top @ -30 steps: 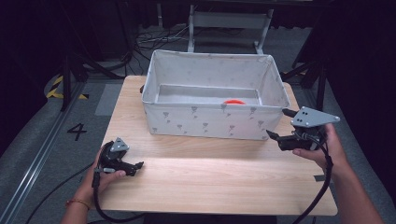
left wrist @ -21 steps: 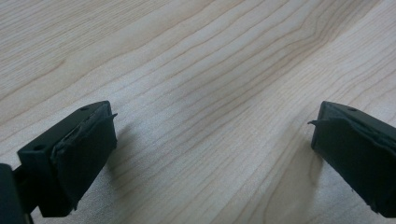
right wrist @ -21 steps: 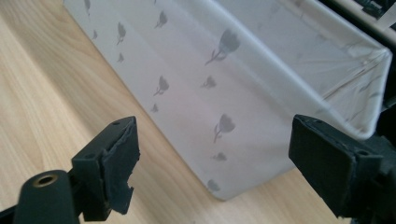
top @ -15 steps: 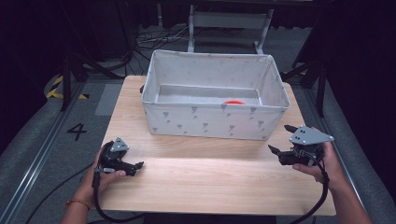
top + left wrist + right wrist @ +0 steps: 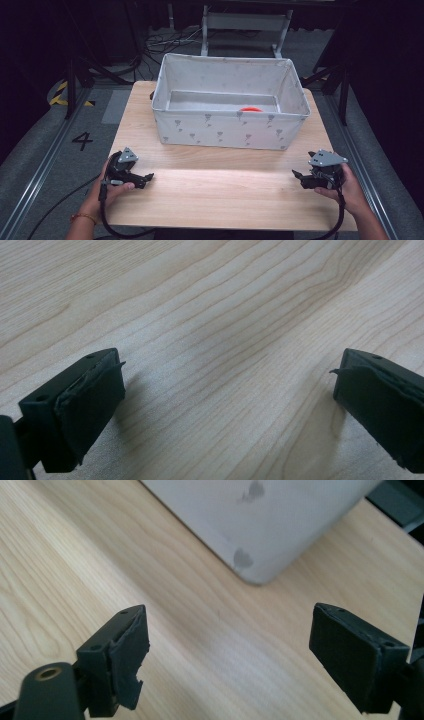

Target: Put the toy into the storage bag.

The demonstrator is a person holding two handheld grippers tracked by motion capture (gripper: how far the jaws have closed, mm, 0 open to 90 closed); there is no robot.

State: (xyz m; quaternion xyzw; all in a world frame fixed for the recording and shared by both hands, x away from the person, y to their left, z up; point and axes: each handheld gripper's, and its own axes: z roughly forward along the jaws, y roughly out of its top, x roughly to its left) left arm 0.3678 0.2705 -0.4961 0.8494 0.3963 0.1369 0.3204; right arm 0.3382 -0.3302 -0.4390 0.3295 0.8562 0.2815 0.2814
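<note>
Fabric storage bin [image 5: 230, 131] sits mid-table at the back, likely light and soft-walled, best pinched at its top rim. An orange object [image 5: 250, 108] lies inside. Left gripper [image 5: 146, 178] and right gripper [image 5: 296, 176] rest on the wooden table [image 5: 220, 200], jaws apart, empty.

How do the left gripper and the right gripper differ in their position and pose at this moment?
The left gripper lies low at the table's front left, far from the grey fabric bin; the right gripper is at the front right, below the bin's right corner. The left gripper view looks on bare wood, while the right gripper view looks toward that bin corner. Each points inward, toward the other. Both are open, empty, and each is held by a hand.
</note>
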